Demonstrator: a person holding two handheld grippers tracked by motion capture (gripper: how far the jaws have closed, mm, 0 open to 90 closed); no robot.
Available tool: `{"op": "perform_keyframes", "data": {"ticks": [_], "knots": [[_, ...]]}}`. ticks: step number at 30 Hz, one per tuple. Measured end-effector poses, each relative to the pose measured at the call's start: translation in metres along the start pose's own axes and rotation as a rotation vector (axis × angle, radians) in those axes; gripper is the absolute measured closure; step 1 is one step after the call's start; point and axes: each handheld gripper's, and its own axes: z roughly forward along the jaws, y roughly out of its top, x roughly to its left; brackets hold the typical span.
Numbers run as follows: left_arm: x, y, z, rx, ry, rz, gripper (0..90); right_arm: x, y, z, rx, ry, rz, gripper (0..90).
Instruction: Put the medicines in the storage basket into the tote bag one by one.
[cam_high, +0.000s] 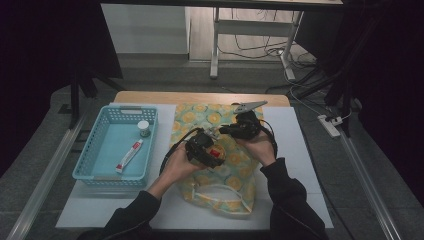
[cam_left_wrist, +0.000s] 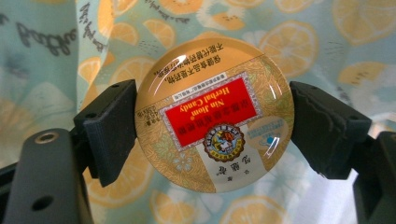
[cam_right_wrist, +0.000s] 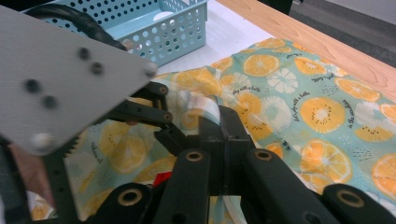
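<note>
Gripping a round candy tin (cam_left_wrist: 214, 114) by its rim, the left claw (cam_left_wrist: 212, 126) has a jaw pressed on either side, label facing the camera, right above the lemon-print bag (cam_high: 220, 165). Over on the right, the right claw (cam_right_wrist: 224, 135) is clamped tight on a fold of that bag's fabric, pinching it up off the worktop (cam_high: 295, 150). Both hands meet over the middle of the bag. Off to the left sits a blue basket (cam_high: 90, 150) with a tube (cam_high: 129, 155) and a small jar (cam_high: 144, 128) inside.
</note>
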Motion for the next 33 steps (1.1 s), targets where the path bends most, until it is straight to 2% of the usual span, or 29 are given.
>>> {"op": "perform_keyframes", "data": {"ticks": [10,18,21,24,33], "knots": [[0.012,-0.003,0.017,0.005,0.021,-0.024,20.4,-0.003,-0.003,0.004,0.016,-0.014,0.008,90.0],[0.016,-0.006,0.030,0.030,0.035,-0.023,20.3,-0.005,-0.006,0.009,0.029,-0.025,0.006,90.0],[0.017,-0.006,0.032,0.016,0.052,-0.036,20.1,-0.006,-0.007,0.010,0.032,-0.026,0.008,90.0],[0.017,-0.006,0.033,0.017,0.065,-0.028,19.8,-0.006,-0.007,0.009,0.031,-0.028,0.009,90.0],[0.015,-0.006,0.031,-0.003,0.057,-0.031,15.7,-0.007,-0.007,0.008,0.026,-0.028,0.007,90.0]]}}
